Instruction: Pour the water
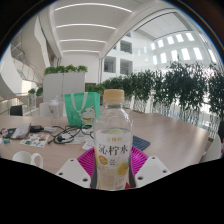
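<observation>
A clear plastic bottle (113, 140) with a tan cap and a white label showing a lemon picture stands upright between my fingers, filling the gap. My gripper (113, 168) is shut on it: the pink pads (92, 168) press its lower body from both sides. The bottle is held above the wooden table (170, 130). A white mug (28, 159) sits to the left of my fingers on the table.
A green bag (80, 107) stands further back on the table, with a clear glass (54, 111) and tangled cables (40, 132) to its left. A dark notebook (138, 143) lies just behind the bottle. Potted plants (165, 88) line the far side.
</observation>
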Motion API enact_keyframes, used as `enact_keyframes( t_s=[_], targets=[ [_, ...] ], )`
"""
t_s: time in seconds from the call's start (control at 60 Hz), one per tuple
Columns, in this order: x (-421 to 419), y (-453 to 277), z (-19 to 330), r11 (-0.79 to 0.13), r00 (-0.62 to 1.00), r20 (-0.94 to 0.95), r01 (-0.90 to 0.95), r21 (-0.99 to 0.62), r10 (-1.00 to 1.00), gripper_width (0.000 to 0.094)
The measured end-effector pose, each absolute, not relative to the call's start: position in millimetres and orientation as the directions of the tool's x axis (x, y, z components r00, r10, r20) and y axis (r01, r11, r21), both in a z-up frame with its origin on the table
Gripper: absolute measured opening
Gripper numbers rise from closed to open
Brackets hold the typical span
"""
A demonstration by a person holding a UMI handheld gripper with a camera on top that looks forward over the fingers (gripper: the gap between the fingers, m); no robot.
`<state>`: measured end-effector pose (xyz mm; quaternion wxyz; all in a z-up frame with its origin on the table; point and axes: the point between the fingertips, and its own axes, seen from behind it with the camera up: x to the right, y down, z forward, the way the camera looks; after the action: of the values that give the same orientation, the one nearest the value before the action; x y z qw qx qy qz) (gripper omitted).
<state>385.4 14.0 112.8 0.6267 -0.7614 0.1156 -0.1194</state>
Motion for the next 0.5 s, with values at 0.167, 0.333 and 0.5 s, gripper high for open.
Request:
enact_keyframes(
  t_s=[0.167, 0.333, 0.5],
  targets=[
    [414, 35, 77, -0.142, 0.933, 0.018, -0.036, -0.989, -0.361, 0.0446],
    [397, 23, 82, -0.126, 0.926, 0.006, -0.045, -0.991, -0.378, 0.0447],
    [393, 6, 81, -0.196, 0.924, -0.010, -0.092, -0.976, -0.382, 0.0557]
  ],
)
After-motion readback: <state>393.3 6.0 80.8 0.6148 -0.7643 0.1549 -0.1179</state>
